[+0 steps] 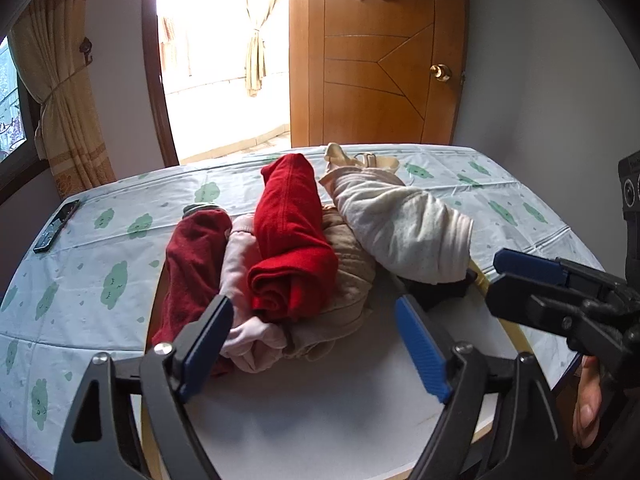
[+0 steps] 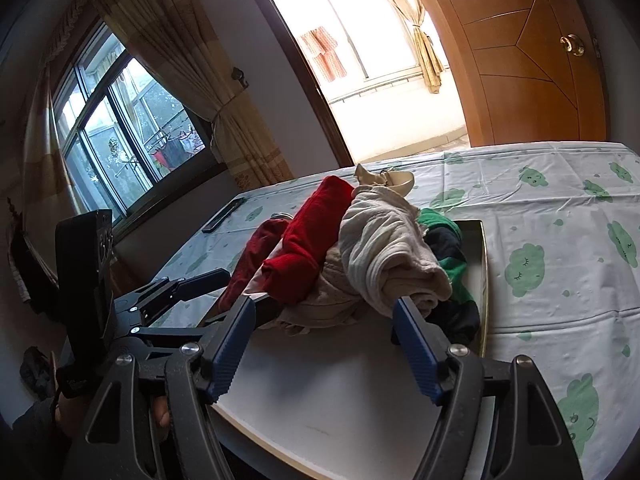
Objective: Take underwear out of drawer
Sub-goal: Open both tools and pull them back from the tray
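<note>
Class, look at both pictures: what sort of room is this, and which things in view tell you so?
Probably a bedroom at home: a wooden door, tied-back curtains by a window, and a drawer of rolled clothes on a cloud-print sheet.

Both wrist cameras look close and downward along their tongs, sharing the clothes pile (image 1: 304, 248) from opposite sides.

Bare drawer floor (image 1: 320, 400) lies clear right in front of me; the clothes pile (image 1: 294, 240) fills the far half wall to wall, and my right gripper (image 1: 492, 280) crowds the right rim (image 2: 485, 280)
</note>
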`<action>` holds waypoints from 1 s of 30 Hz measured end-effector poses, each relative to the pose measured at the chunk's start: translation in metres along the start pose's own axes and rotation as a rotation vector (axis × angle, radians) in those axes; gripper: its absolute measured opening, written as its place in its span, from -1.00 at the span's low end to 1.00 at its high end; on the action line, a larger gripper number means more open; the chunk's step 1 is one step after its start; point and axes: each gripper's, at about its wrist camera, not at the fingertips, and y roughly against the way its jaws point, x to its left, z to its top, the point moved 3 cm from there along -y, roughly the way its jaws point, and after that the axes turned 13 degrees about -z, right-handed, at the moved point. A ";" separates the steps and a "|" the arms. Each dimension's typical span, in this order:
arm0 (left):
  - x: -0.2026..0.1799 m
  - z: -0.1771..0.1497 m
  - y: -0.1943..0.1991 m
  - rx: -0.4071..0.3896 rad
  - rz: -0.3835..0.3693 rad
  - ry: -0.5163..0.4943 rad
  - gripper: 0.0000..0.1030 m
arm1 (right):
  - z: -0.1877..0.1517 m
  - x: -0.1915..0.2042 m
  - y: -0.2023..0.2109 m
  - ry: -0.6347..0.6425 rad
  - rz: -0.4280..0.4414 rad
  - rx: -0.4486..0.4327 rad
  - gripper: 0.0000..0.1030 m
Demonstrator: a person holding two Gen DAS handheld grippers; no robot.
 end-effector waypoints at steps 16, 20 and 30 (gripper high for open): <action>-0.018 -0.044 0.050 -0.055 -0.053 0.040 0.85 | -0.047 0.013 0.044 0.068 0.081 -0.022 0.54; -0.022 -0.060 0.066 -0.086 -0.077 0.068 0.90 | -0.063 0.010 0.054 0.076 0.089 -0.024 0.54; -0.035 -0.097 0.082 -0.102 -0.108 0.103 0.91 | -0.102 0.011 0.066 0.089 0.102 -0.008 0.55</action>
